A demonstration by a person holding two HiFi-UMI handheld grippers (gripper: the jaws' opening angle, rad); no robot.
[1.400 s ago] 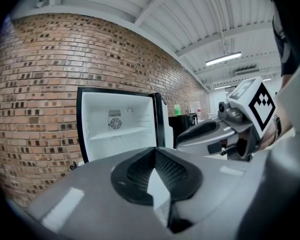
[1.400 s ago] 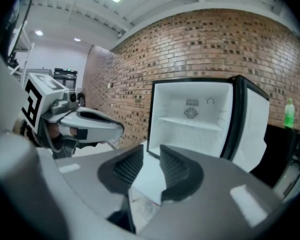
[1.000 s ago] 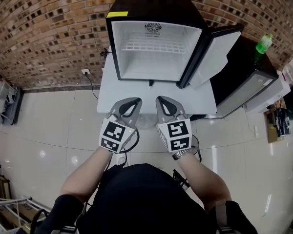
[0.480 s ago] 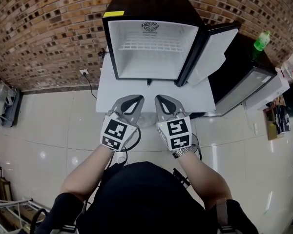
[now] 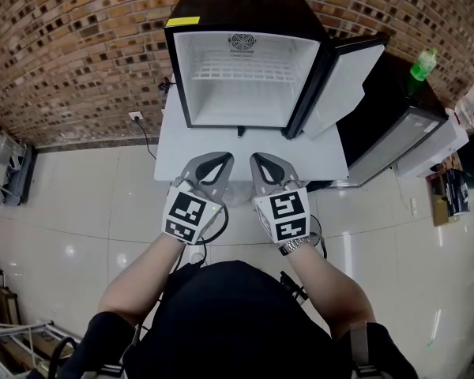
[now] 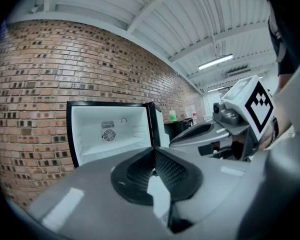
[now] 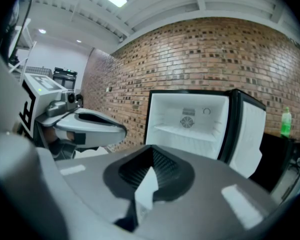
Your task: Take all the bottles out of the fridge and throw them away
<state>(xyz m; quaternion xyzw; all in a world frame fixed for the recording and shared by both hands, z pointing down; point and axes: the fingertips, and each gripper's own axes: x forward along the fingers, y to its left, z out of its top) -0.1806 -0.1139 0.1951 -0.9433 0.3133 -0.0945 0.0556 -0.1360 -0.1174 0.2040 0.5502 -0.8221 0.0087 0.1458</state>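
Note:
The small black fridge (image 5: 245, 77) stands open on a white stand, its door (image 5: 344, 85) swung to the right. Its white inside shows only a wire shelf (image 5: 241, 71) and a fan; no bottle is seen in it. A green bottle (image 5: 423, 64) stands on the black cabinet to the right, also in the left gripper view (image 6: 172, 115) and the right gripper view (image 7: 286, 122). My left gripper (image 5: 221, 161) and right gripper (image 5: 257, 161) hover side by side before the fridge, both shut and holding nothing. Their jaw tips meet at the left gripper (image 6: 153, 149) and the right gripper (image 7: 151, 148).
The white stand (image 5: 174, 152) juts out under the fridge. A black cabinet (image 5: 395, 125) with a glass front sits to the right. A brick wall (image 5: 79, 46) runs behind, with a socket (image 5: 134, 117) and cable. Shelving stands at the left edge (image 5: 0, 164).
The head view has shifted slightly, so the fridge sits a little higher in the picture. Both grippers stay side by side and shut.

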